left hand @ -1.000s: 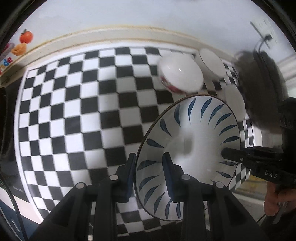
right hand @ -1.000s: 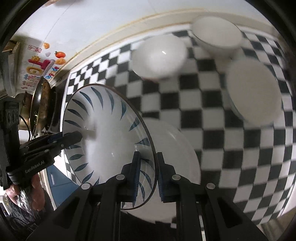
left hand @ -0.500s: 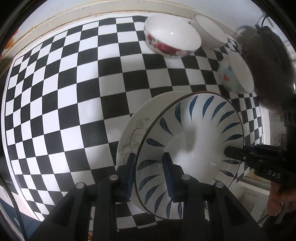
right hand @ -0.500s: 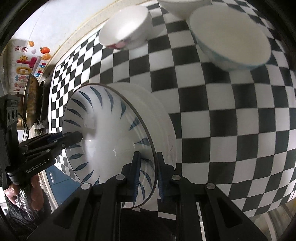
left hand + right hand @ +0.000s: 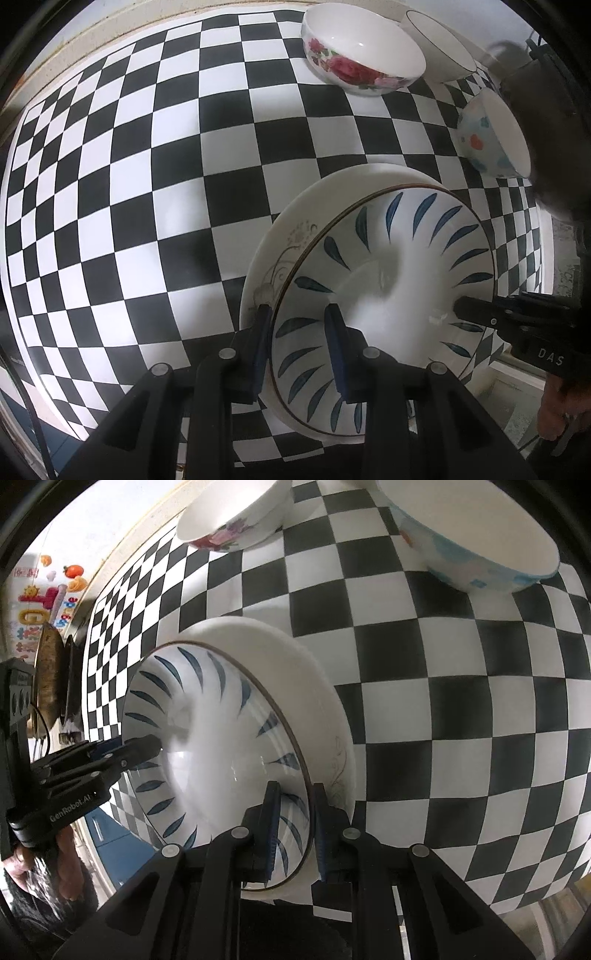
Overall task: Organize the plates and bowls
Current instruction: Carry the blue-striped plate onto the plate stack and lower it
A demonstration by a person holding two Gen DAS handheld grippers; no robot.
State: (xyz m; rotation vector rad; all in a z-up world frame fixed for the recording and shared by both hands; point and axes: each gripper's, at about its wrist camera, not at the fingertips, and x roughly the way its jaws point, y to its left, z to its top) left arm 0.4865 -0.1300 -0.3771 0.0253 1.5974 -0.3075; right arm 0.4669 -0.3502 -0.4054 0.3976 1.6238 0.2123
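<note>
Lowered blue-leaf plate [image 5: 384, 280] onto white plate [image 5: 291, 236], both grippers clamped

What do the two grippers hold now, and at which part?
Both hold the white plate with blue leaf marks by its rim, on opposite sides: left gripper, right gripper. It is above a plain white plate.

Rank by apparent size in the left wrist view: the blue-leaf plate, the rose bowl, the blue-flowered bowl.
1. blue-leaf plate, clearly largest, though nearest the camera.
2. rose bowl.
3. blue-flowered bowl, partly hidden at the edge, so its rank below the rose bowl is unsure.
</note>
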